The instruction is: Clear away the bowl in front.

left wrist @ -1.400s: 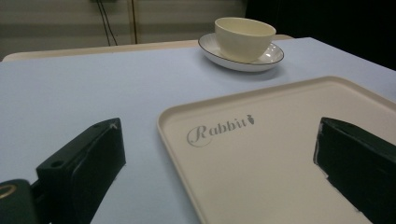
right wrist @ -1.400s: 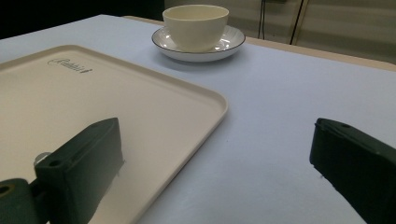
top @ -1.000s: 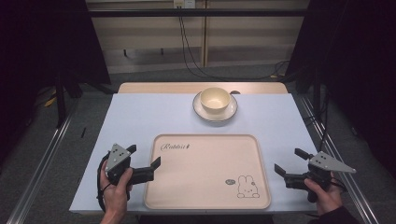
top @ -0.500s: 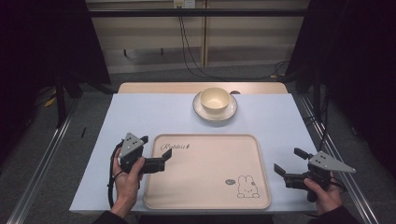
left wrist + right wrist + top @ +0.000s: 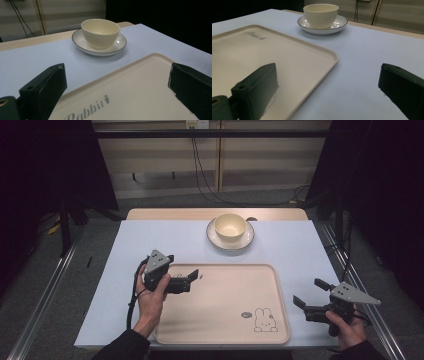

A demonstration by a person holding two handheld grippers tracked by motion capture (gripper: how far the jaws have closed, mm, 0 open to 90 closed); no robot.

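Table w/ a pale blue sheet on top, wood edge showing at the far side. On it, near side centre, a big cream tray, flat, w/ "Rabbit" lettering at its far-left corner and a small rabbit drawing near its near-right corner. Beyond the tray, apart from it, a plate w/ a dark rim line; a cream bowl sits upright on its middle, looks empty. Left gripper is held in the person's left hand over the tray's far-left corner, jaws spread wide, gripping nothing; in the left gripper view the two black jaws stand well apart w/ the tray's far edge and lettering between them, bowl and plate straight ahead. Can't tell if the jaws touch the tray. Right gripper is off the tray's right edge, near side, over the bare sheet, held in the right hand; jaws likewise released and holding nothing, one over the tray's edge and the other over the sheet in the right gripper view. Both grippers well apart from bowl and plate.
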